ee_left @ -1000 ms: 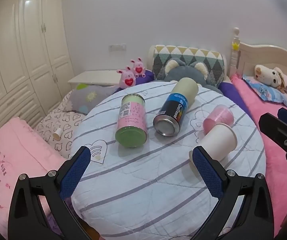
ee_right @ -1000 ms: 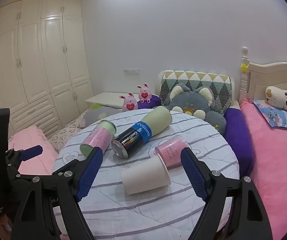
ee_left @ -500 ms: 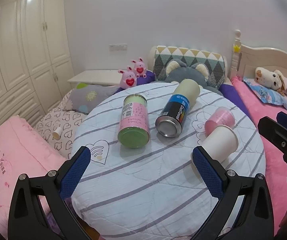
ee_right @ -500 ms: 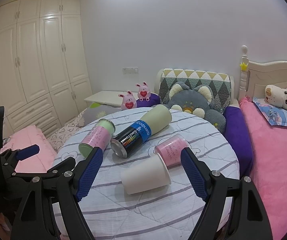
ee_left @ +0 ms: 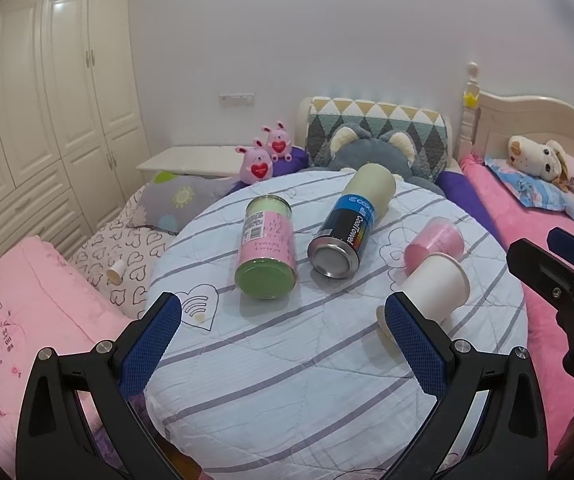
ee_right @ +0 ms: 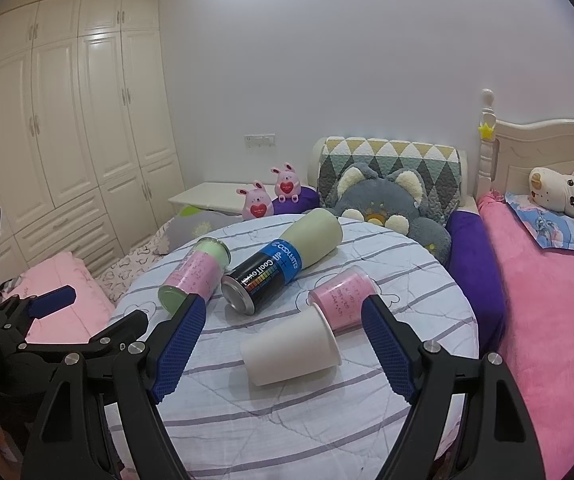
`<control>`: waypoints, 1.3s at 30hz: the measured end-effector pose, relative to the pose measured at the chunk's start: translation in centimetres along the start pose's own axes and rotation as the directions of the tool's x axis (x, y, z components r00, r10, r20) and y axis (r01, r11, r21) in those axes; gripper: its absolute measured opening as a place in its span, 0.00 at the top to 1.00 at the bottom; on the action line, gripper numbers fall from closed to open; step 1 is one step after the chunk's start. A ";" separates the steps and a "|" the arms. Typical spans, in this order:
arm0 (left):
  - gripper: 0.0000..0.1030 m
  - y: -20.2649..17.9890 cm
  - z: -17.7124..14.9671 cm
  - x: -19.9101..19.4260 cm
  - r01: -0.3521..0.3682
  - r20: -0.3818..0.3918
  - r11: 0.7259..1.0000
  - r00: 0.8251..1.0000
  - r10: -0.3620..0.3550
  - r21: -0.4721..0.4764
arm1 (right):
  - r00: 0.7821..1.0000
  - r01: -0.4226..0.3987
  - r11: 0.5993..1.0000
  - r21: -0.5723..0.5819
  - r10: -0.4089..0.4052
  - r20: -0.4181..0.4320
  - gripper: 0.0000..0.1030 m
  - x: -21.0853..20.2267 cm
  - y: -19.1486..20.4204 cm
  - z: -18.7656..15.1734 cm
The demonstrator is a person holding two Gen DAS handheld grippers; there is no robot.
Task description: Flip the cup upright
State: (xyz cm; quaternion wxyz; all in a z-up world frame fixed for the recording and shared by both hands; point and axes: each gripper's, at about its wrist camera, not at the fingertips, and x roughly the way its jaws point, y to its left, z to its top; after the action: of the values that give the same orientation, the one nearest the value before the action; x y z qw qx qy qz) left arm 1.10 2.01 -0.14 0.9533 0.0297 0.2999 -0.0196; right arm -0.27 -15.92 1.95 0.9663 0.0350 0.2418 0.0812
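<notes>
Right now I'm still on the approach: my right gripper [ee_right: 281, 344] hangs with jaws wide over the near right edge of the surface [ee_right: 287, 420], where the white cup [ee_right: 291, 344] lies on its side touching the pink cup [ee_right: 343, 298]. My left gripper [ee_left: 283, 334] also gapes, empty. Next, I judge, I should lower around the white cup's wall, close gently and rotate it upright.

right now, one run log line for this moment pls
stage: approach | white paper cup: on side, untouched | pink cup: on side, touching it | right tool: open, framing white cup | left tool: open
</notes>
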 end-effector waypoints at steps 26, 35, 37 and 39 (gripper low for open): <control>0.00 -0.5 0.0 -0.6 0.010 -0.003 1.000 1.000 -0.010 0.008 | 1.000 0.004 1.000 0.002 -0.004 0.007 0.21 -0.4 -0.2 -0.1; 0.00 -0.6 -0.1 -0.5 0.009 -0.002 1.000 1.000 -0.009 0.018 | 1.000 0.006 1.000 0.008 -0.006 0.007 0.21 -0.8 -0.3 0.1; 0.00 -0.6 -0.1 -0.5 0.009 -0.002 1.000 1.000 -0.009 0.018 | 1.000 0.007 1.000 0.008 -0.007 0.007 0.21 -0.8 -0.2 0.1; 0.00 -0.6 -0.1 -0.5 0.008 -0.001 1.000 1.000 -0.008 0.019 | 1.000 0.007 1.000 0.008 -0.007 0.007 0.21 -0.8 -0.2 0.1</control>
State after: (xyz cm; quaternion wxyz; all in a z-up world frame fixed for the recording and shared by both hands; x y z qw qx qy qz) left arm 0.55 1.45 0.05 0.9528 0.0375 0.3002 -0.0265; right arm -0.87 -16.30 2.37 0.9673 0.0380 0.2388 0.0767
